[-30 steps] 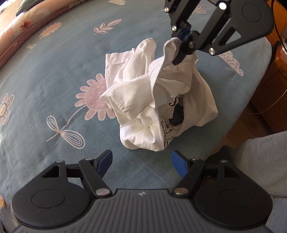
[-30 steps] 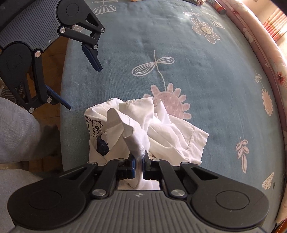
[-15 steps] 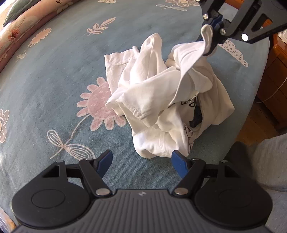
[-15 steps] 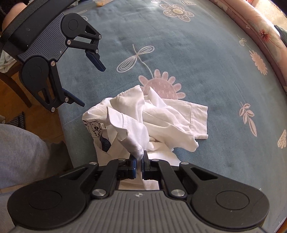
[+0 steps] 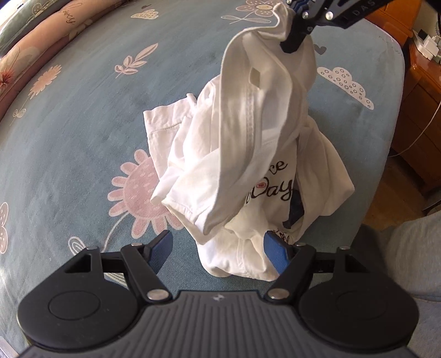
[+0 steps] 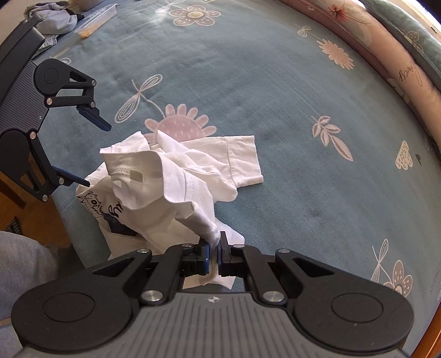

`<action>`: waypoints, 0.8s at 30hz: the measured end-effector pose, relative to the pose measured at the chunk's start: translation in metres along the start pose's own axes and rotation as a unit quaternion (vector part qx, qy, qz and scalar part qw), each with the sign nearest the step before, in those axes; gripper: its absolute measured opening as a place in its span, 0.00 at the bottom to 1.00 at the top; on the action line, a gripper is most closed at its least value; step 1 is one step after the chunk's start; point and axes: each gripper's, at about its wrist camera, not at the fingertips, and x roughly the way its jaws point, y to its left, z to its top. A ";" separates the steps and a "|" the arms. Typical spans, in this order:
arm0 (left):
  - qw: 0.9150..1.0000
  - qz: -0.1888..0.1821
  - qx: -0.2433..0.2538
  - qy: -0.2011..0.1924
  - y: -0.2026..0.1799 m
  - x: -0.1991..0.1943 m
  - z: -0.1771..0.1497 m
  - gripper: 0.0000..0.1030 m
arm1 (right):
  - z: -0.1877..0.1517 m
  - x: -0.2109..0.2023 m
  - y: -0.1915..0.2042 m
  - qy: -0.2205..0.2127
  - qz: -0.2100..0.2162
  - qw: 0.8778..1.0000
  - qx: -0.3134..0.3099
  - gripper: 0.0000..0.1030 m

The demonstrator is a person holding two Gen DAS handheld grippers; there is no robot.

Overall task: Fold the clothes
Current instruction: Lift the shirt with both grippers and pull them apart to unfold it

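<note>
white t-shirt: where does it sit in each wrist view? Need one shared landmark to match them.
Left wrist: white t-shirt at centre, one corner lifted to the top edge by the right gripper.
Right wrist: t-shirt left of centre, above the gripper.
Shared landmark: pink flower print beside the shirt.

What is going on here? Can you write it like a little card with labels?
Place: blue bedspread with flowers and dragonflies
Clothes: white T-shirt, crumpled, black writing and a cartoon on it
Right gripper: shut on a pinch of the T-shirt, lifting part of it
Left gripper: open, holding nothing, close to the shirt's low edge
Folding: not yet begun
Also there: grey bundle of cloth at the far edge
</note>
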 end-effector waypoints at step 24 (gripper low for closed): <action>0.987 -0.113 0.111 -0.033 0.054 0.003 0.016 0.74 | -0.068 0.015 0.014 -0.016 0.003 1.000 0.013 0.06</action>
